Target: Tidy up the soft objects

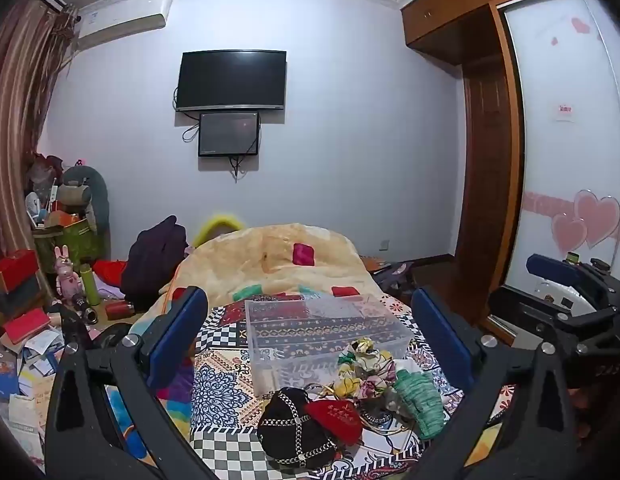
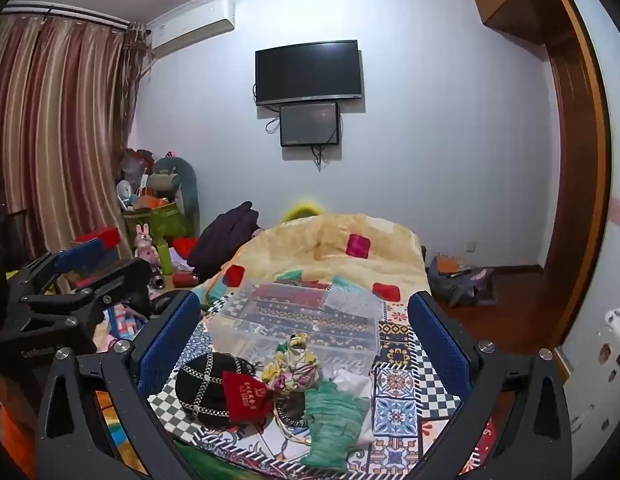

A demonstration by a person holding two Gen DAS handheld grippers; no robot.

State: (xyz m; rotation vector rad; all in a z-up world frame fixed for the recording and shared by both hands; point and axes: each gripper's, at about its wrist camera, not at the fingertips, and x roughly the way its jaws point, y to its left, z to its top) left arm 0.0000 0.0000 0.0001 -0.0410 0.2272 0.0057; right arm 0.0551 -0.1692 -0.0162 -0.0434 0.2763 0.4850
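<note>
A pile of soft things lies on the patterned bedspread in front of a clear plastic box (image 1: 322, 332) (image 2: 305, 320). In it are a black cap with chains (image 1: 295, 428) (image 2: 207, 388), a red pouch (image 1: 338, 420) (image 2: 245, 394), a floral cloth (image 1: 364, 364) (image 2: 295, 364) and a green knitted piece (image 1: 422, 402) (image 2: 334, 424). My left gripper (image 1: 310, 336) is open and empty, held above the pile. My right gripper (image 2: 305, 336) is open and empty too, framing the same pile; it also shows at the right edge of the left wrist view (image 1: 570, 300).
A yellow quilt (image 1: 269, 256) (image 2: 330, 240) is heaped on the bed beyond the box. Boxes, toys and papers (image 1: 49, 280) crowd the floor at left. A wooden wardrobe (image 1: 494, 160) stands at right, a bag (image 2: 458, 280) on the floor beside the bed.
</note>
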